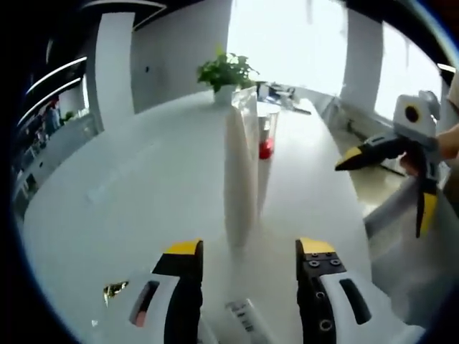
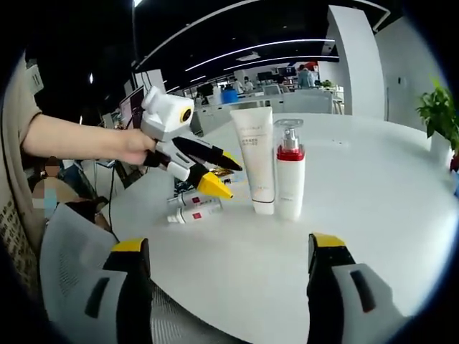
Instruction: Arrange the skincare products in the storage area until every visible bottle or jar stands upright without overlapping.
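Right gripper view, white tube (image 2: 257, 159) lettering unreadable, pump bottle (image 2: 290, 174) upright, both grippers released, empty.

Two grippers are at work, the left gripper (image 1: 247, 261) and the right gripper (image 2: 229, 261), one in each of the person's hands. Standing on the one round table (image 2: 387, 186) are two skincare items: one white tube (image 2: 257, 161) and one pump bottle (image 2: 290, 172) with a red collar, side by side. Lying flat near them are two small tubes (image 2: 193, 206), close together. Beside those lies one gold-wrapped thing (image 1: 113, 289), too small to identify. One potted plant (image 1: 226, 74) stands at the far edge.
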The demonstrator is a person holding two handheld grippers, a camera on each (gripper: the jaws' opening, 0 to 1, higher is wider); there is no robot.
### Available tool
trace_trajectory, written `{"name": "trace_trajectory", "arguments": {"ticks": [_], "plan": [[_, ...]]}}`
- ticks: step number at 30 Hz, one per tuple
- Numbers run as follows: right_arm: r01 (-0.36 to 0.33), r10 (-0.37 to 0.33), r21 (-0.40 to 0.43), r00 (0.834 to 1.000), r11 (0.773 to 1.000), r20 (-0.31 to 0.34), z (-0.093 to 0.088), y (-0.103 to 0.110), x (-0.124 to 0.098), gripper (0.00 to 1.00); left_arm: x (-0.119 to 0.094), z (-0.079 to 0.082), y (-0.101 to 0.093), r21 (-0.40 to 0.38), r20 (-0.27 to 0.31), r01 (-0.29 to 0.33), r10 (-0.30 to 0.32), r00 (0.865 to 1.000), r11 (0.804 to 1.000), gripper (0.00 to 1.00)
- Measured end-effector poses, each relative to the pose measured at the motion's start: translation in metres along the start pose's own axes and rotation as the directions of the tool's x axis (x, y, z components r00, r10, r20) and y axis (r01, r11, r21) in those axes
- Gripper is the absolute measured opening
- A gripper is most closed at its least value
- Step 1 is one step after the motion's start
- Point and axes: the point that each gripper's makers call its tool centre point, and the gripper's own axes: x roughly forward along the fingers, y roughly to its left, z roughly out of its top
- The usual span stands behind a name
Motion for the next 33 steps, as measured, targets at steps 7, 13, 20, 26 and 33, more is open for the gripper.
{"name": "trace_trajectory", "arguments": {"ticks": [7, 13, 20, 26, 33], "plan": [[-0.020, 0.020, -0.012, 1.000, 1.000, -0.009, -0.001, 0.005, 0.001, 0.91, -0.018, -0.012, -0.001, -0.051, 0.007, -0.050, 0.050, 0.999, 0.997, 0.56], [-0.021, 0.021, -0.005, 1.000, 1.000, -0.004, -0.001, 0.005, 0.000, 0.91, -0.031, -0.028, -0.010, -0.096, -0.010, -0.070, 0.069, 0.998, 0.993, 0.59], [-0.026, 0.026, -0.011, 1.000, 1.000, -0.007, -0.001, 0.006, 0.000, 0.90, -0.047, -0.039, -0.018, -0.140, -0.018, -0.098, 0.097, 0.995, 0.985, 0.67], [-0.026, 0.026, -0.016, 1.000, 1.000, -0.008, -0.002, 0.007, 0.000, 0.90, -0.061, -0.047, -0.025, -0.176, -0.011, -0.126, 0.126, 0.992, 0.976, 0.72], [-0.028, 0.027, -0.032, 1.000, 0.999, -0.014, -0.002, 0.008, 0.000, 0.90, -0.078, -0.062, -0.036, -0.210, -0.018, -0.156, 0.156, 0.988, 0.965, 0.79]]}}
